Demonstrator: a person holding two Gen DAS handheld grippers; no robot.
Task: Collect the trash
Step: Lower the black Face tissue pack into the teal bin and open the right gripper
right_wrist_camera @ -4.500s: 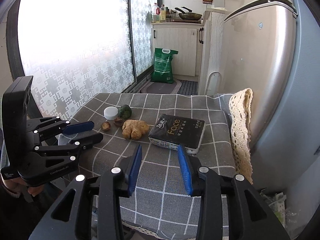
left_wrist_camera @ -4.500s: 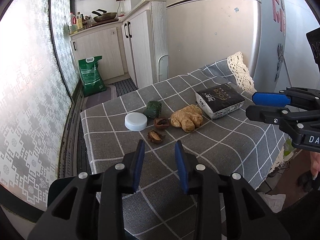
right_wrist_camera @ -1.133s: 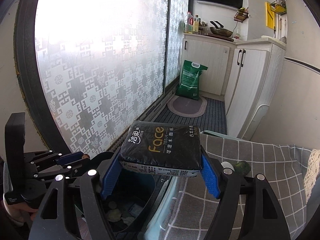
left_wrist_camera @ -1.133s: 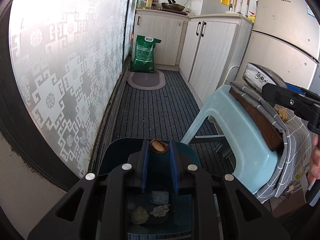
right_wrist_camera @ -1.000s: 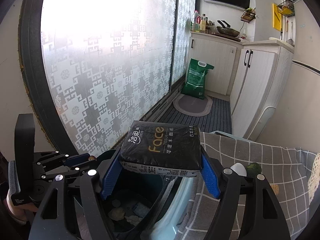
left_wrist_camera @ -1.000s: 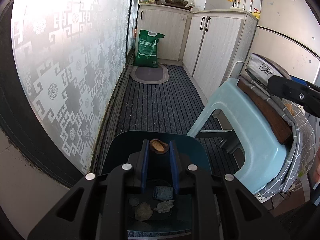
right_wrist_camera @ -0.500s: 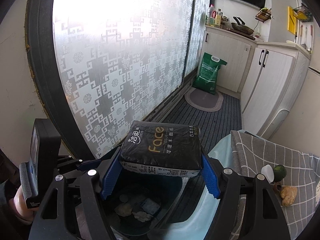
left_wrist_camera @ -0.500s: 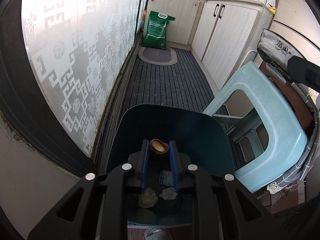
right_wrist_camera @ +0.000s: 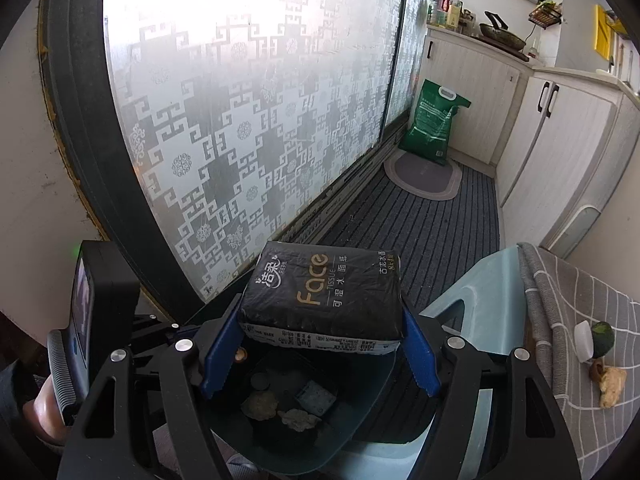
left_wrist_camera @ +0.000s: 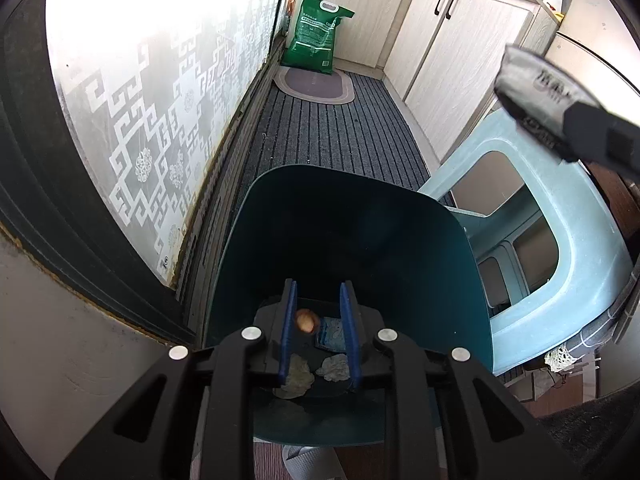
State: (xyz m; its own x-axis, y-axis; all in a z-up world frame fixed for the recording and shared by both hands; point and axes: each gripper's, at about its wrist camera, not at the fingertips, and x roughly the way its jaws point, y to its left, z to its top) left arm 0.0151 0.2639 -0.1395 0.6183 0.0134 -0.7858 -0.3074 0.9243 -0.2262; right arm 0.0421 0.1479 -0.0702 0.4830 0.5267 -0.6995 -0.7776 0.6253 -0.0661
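Trash bin [left_wrist_camera: 352, 240] at lower centre already holds scraps; your left gripper [left_wrist_camera: 318, 330], jaws apart, drops a nutshell [left_wrist_camera: 305, 320] in. Right gripper [right_wrist_camera: 320, 354] clamps the tissue pack [right_wrist_camera: 324, 292] above it. Desk [right_wrist_camera: 592, 320] items remain, frame right.

My tissue pack [right_wrist_camera: 324, 292] is black with gold letters; the bin [left_wrist_camera: 352, 240] is dark teal, the stool [left_wrist_camera: 576, 248] pale blue, the cloth [right_wrist_camera: 580, 320] grey checked, I think.
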